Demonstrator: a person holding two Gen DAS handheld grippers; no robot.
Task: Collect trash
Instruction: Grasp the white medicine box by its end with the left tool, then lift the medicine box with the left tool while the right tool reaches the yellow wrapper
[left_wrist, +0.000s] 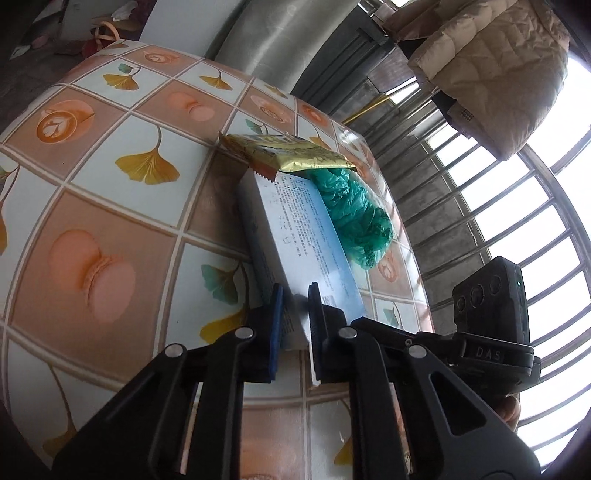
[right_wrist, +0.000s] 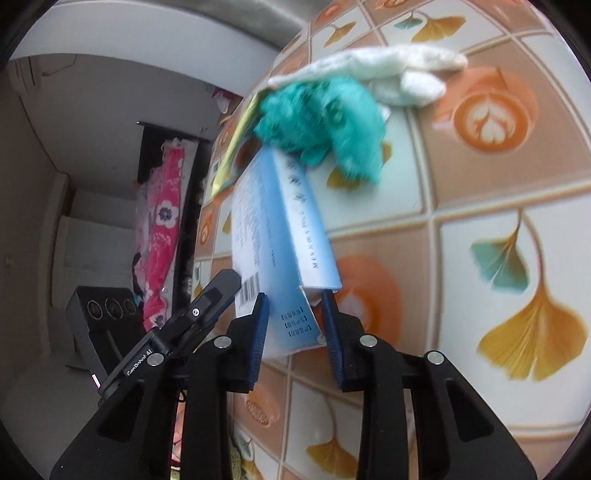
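A flat blue-and-white printed box (left_wrist: 295, 229) lies on the table with its near end between the pads of my left gripper (left_wrist: 295, 295), which is shut on it. In the right wrist view the same box (right_wrist: 273, 221) sticks up from my right gripper (right_wrist: 295, 299), whose blue pads press on its printed end. The left gripper's black finger (right_wrist: 218, 291) reaches in beside the barcode. A crumpled green plastic bag (left_wrist: 354, 218) (right_wrist: 325, 118) and a gold wrapper (left_wrist: 288, 155) (right_wrist: 240, 140) rest against the box's far end. White crumpled tissue (right_wrist: 388, 70) lies beyond the bag.
The table wears a tile-patterned cloth (left_wrist: 110, 206) with ginkgo leaves and coffee cups. Its edge runs just right of the bag. Barred windows (left_wrist: 517, 221), a hanging quilted beige coat (left_wrist: 491, 74) and a metal duct (left_wrist: 273, 40) stand beyond. Pink clothing (right_wrist: 162, 229) hangs off to the side.
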